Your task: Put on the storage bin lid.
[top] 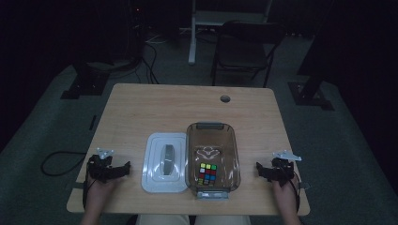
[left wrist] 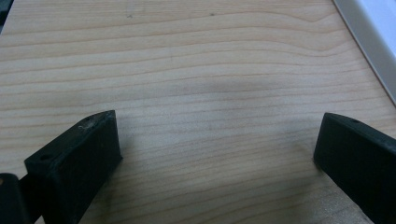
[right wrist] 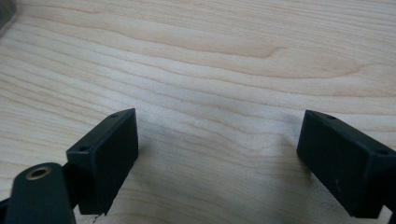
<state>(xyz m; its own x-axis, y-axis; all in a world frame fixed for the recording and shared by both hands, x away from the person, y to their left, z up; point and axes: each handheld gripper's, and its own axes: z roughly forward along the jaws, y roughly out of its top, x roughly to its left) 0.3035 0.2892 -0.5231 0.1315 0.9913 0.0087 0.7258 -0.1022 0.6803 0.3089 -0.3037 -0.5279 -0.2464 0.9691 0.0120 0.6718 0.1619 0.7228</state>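
A clear brown-tinted plastic box (top: 213,136) sits near the table's front middle, with a colourful puzzle cube (top: 207,173) inside its near end. Its white lid (top: 164,161) lies flat on the table just left of it. My left gripper (top: 123,167) rests near the front left edge, a short way left of the lid, jaws wide apart over bare wood (left wrist: 217,130). My right gripper (top: 261,169) rests near the front right, a short way right of the box, open with nothing between its jaws (right wrist: 217,135). The lid's white edge (left wrist: 369,37) shows at the upper right of the left gripper view.
The wooden table (top: 187,108) has a round cable hole (top: 225,99) at its far side. A dark folding chair (top: 244,47) and a white stand leg (top: 192,33) are beyond it. Cables lie on the floor at the left (top: 56,161).
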